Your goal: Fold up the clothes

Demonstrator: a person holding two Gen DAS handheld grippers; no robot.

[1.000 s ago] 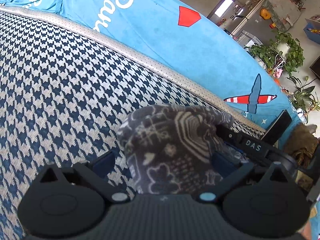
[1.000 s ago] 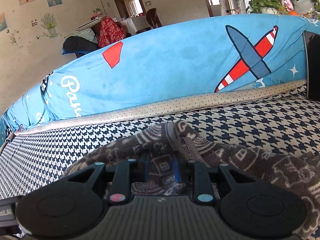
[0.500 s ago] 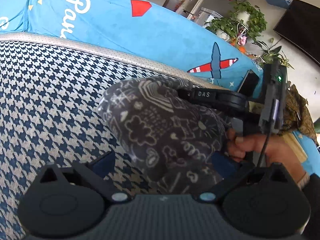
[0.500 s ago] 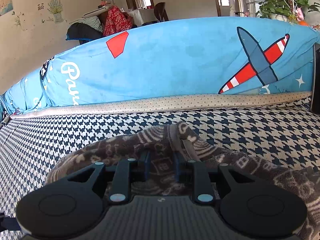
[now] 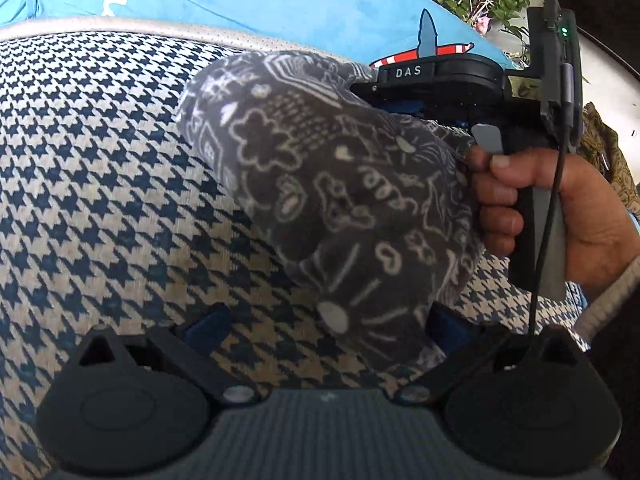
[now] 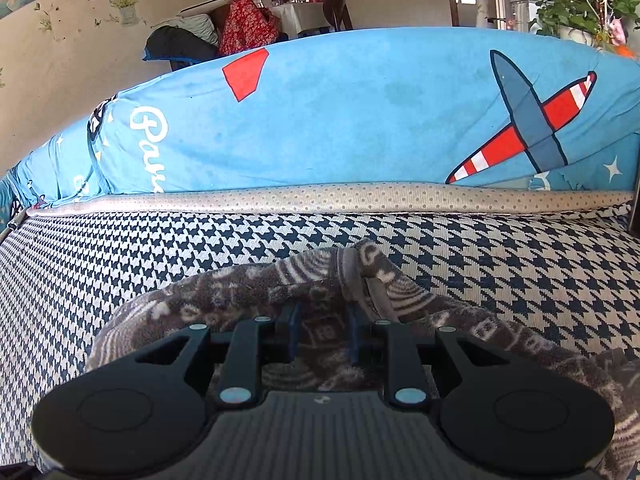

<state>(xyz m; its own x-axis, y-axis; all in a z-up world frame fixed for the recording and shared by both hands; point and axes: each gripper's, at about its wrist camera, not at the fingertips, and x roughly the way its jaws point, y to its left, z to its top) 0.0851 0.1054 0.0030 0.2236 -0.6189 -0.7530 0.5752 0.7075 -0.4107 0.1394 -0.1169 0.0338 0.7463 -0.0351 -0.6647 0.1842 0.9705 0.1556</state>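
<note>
Meanwhile, on a houndstooth sofa cover (image 5: 100,184), a person's right hand (image 5: 536,200) grips the handle of the right gripper (image 6: 323,330), its blue fingers (image 6: 295,330) clenched on a fold of the grey patterned fleece garment (image 5: 340,200). Only the left wrist view shows that hand. The left gripper (image 5: 328,328) stands spread wide, the garment draped between its fingers, grasping nothing. Behind it lies a blue aeroplane-print cushion (image 6: 360,120).

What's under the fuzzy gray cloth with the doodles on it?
Under the gray cloth lies the blue-and-cream checked cover. The right tongs pinch a fold of it, lifting it. The cloth hides the cover beneath it, and whatever else might be there.
</note>
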